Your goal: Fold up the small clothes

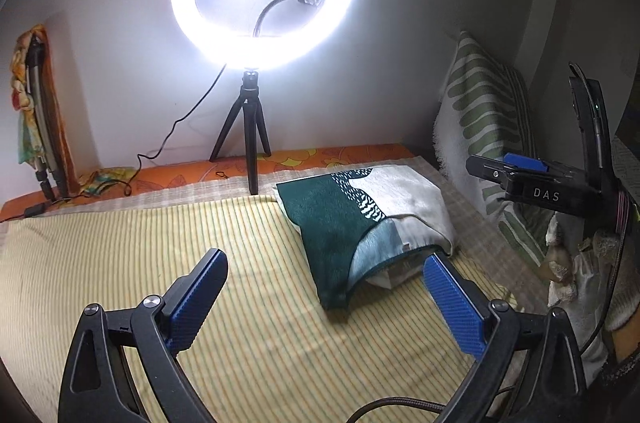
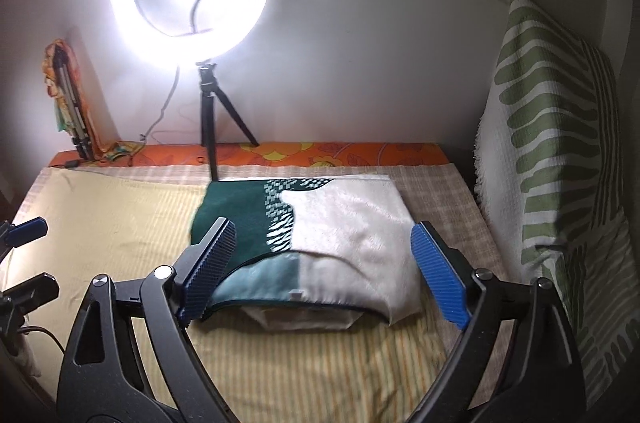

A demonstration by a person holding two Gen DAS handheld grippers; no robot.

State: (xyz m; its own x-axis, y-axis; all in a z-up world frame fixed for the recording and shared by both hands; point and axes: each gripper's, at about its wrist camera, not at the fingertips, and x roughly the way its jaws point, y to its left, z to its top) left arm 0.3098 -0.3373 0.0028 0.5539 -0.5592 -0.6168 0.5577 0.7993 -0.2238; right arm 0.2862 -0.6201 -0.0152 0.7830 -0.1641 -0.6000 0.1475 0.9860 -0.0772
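A folded garment, dark green, teal and cream with a white pattern strip, lies on the yellow striped bedsheet (image 1: 260, 303); it shows in the left wrist view (image 1: 360, 219) and in the right wrist view (image 2: 328, 235). My left gripper (image 1: 324, 279) is open and empty, hovering above the sheet just left of and in front of the garment. My right gripper (image 2: 324, 255) is open and empty, its fingers spread wide over the garment's near edge. The right gripper also shows at the right edge of the left wrist view (image 1: 520, 179).
A lit ring light on a small black tripod (image 1: 250, 127) stands at the far edge of the bed, its cable trailing left. A green-and-white patterned pillow (image 2: 552, 151) leans at the right. A folded tripod wrapped in cloth (image 1: 36, 111) leans in the far left corner.
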